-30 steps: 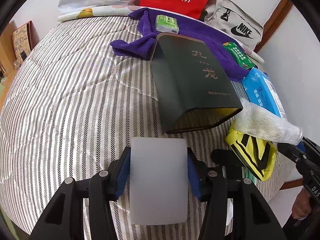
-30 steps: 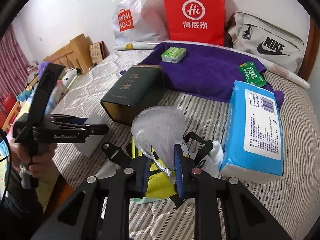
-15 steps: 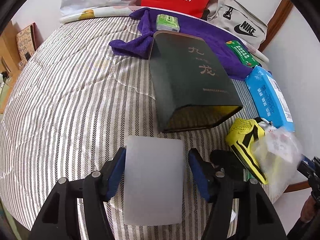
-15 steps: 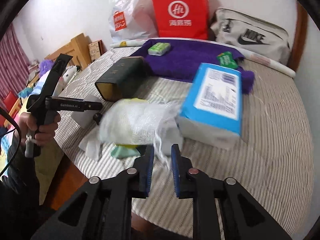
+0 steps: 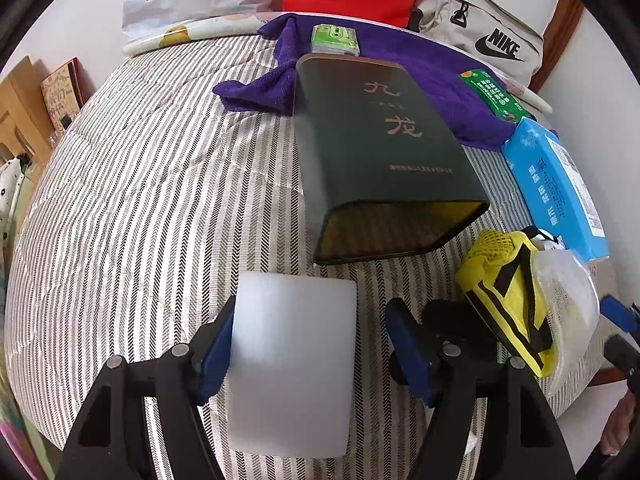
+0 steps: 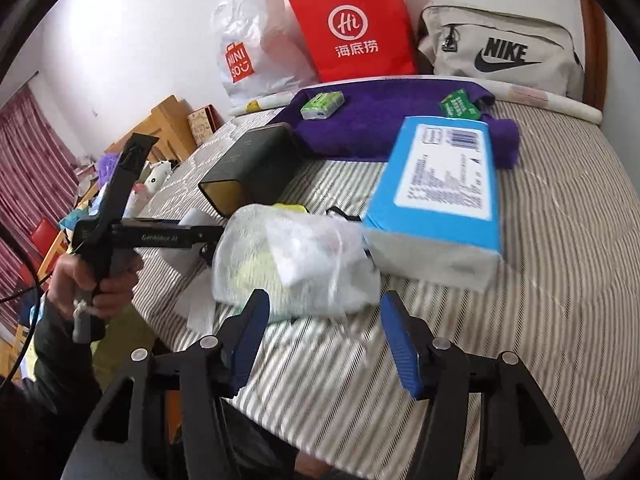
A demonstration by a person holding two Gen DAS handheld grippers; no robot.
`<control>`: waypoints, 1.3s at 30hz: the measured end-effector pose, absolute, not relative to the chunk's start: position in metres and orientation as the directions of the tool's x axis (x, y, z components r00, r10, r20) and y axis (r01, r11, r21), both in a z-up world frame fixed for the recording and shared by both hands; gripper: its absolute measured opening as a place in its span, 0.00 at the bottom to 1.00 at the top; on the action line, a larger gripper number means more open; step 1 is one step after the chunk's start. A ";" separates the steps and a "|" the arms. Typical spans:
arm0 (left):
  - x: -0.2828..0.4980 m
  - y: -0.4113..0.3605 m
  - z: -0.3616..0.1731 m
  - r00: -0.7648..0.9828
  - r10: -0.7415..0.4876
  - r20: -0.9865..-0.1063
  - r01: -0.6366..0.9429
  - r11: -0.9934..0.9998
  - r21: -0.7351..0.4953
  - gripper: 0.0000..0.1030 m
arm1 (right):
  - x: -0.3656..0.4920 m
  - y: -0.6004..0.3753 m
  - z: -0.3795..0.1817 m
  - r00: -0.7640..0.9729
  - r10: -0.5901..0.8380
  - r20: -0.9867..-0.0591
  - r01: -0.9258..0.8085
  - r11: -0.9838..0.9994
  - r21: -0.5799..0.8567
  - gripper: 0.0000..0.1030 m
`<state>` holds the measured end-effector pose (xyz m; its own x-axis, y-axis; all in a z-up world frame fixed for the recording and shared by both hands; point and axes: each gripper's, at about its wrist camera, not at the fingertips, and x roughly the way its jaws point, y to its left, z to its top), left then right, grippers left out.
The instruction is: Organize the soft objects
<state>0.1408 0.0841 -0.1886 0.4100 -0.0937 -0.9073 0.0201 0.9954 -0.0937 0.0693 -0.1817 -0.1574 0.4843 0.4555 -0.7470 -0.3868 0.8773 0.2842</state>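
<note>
A white foam block lies on the striped bed between the fingers of my left gripper. Its jaws are opening: the left pad still grazes the block and the right pad stands clear of it. A white mesh bag rests on a yellow pouch near the bed's edge. My right gripper sits just behind the bag, its jaws opening and nothing pressed between them. A hand holds the left gripper, seen at the left of the right wrist view.
A dark green tin lies open-ended toward me beyond the block. A blue tissue pack, a purple towel with two green packets, a red paper bag, a white plastic bag and a Nike bag fill the back.
The right gripper carried the mesh bag over to the yellow pouch, let it go and opened. The left jaws widened, and the right pad came off the foam block.
</note>
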 end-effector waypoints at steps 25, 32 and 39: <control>0.134 0.086 -0.188 0.411 -0.114 -0.905 0.018 0.993 -0.117 0.72 | 0.040 -0.232 -0.140 0.526 0.518 -0.675 -0.392 0.852 0.348 0.08; 0.135 0.081 -0.189 0.407 -0.085 -0.910 0.015 0.996 -0.087 0.72 | 0.035 -0.267 -0.176 0.504 0.431 -0.748 -0.280 0.901 0.331 0.08; 0.136 0.080 -0.189 0.405 -0.081 -0.911 0.017 0.997 -0.081 0.72 | 0.049 -0.292 -0.210 0.471 0.371 -0.800 -0.142 0.927 0.346 0.08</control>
<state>0.1355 0.0796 -0.1887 0.4046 -0.0812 -0.9109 0.0174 0.9966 -0.0811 0.0494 -0.2924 -0.2101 0.4712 0.3708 -0.8003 -0.1419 0.9274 0.3461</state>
